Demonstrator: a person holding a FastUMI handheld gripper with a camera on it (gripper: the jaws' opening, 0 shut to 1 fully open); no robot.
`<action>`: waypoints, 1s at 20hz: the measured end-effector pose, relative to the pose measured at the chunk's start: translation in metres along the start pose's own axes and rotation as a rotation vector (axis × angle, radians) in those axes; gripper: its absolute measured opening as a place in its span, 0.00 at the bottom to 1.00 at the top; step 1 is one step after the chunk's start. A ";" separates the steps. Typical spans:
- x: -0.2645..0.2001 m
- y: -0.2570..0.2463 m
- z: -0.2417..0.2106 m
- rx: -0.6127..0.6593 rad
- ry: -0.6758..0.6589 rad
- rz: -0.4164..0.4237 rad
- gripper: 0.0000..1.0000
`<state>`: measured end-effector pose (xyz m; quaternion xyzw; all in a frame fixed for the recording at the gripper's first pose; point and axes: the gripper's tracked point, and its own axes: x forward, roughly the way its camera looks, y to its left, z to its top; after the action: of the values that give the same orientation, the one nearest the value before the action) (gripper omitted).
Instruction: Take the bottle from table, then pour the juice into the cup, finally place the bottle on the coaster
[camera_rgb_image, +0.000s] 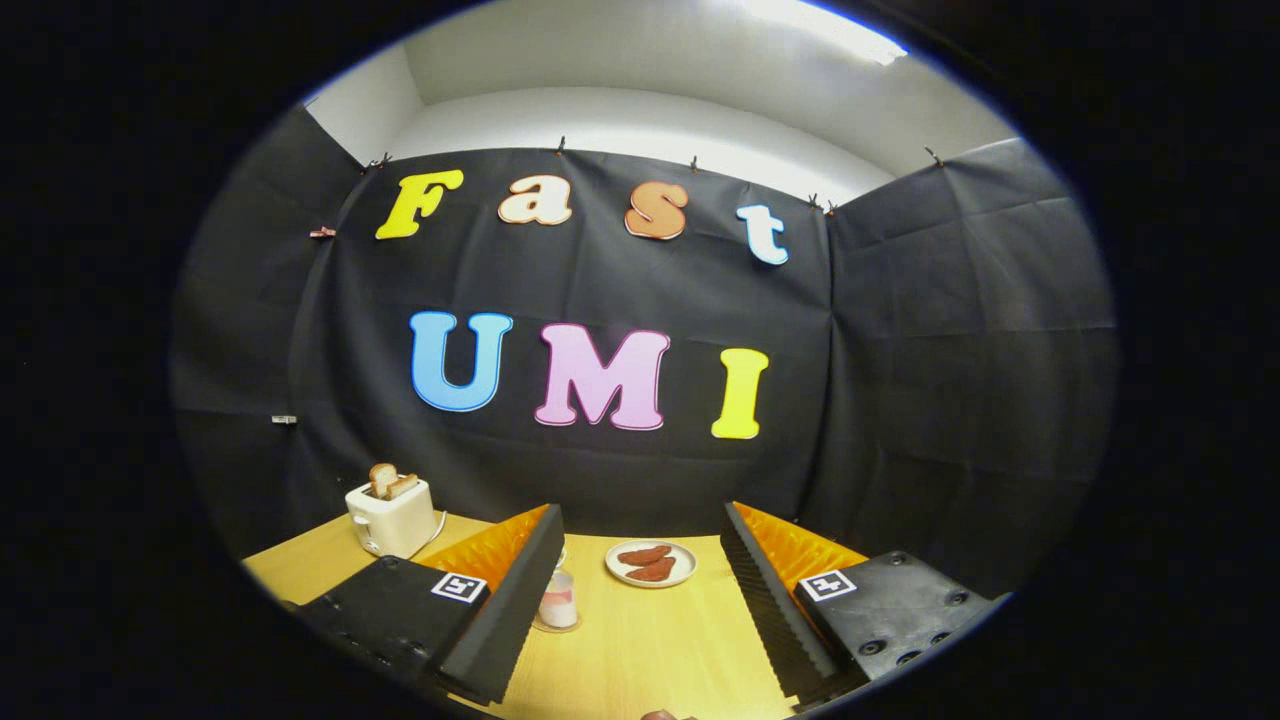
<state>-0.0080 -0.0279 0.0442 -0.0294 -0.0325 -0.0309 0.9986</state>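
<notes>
- Table (640, 650): light wood-grain top, running from under the fingers to the foot of the black cloth wall. It bears every item listed below.
- Gripper (640, 545): 2 fingers reach forward over the table with a wide gap between them. The jaws stand released and nothing sits between the fingertips. Each finger carries 1 square black-and-white marker on its upper face, and the inner faces are ribbed.
- Toaster (390, 517): pale cream body, upright at the far left of the table, close to the wall and beyond the left finger. A thin cord leaves its right side.
- Toast (392, 482): 2 browned slices stand up out of the toaster's slots.
- Plate (682, 572): white, round, flat on the table ahead of the fingers and near the wall, lying within the gap but nearer the right finger. Apart from both fingers.
- Food on plate (648, 562): 2 reddish-brown pieces, side by side, kind cannot be told.
- Bottle (558, 603): small, upright, clear wall with pinkish liquid in the lower part, standing just beside the left finger's inner edge. The finger hides its top and left side. Whether finger and bottle touch cannot be told.
- Coaster (562, 628): thin round disc showing under the bottle's base, flat on the table.
- Dark rounded object (660, 715): a sliver at the table's near edge, too little visible to identify.
</notes>
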 end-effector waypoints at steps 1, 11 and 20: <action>-0.012 -0.006 0.004 -0.002 0.006 -0.015 0.97; -0.055 -0.054 0.016 0.064 0.005 -0.097 0.97; -0.060 -0.041 0.026 0.045 -0.019 -0.018 0.97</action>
<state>-0.0716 -0.0640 0.0687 -0.0067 -0.0432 -0.0388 0.9983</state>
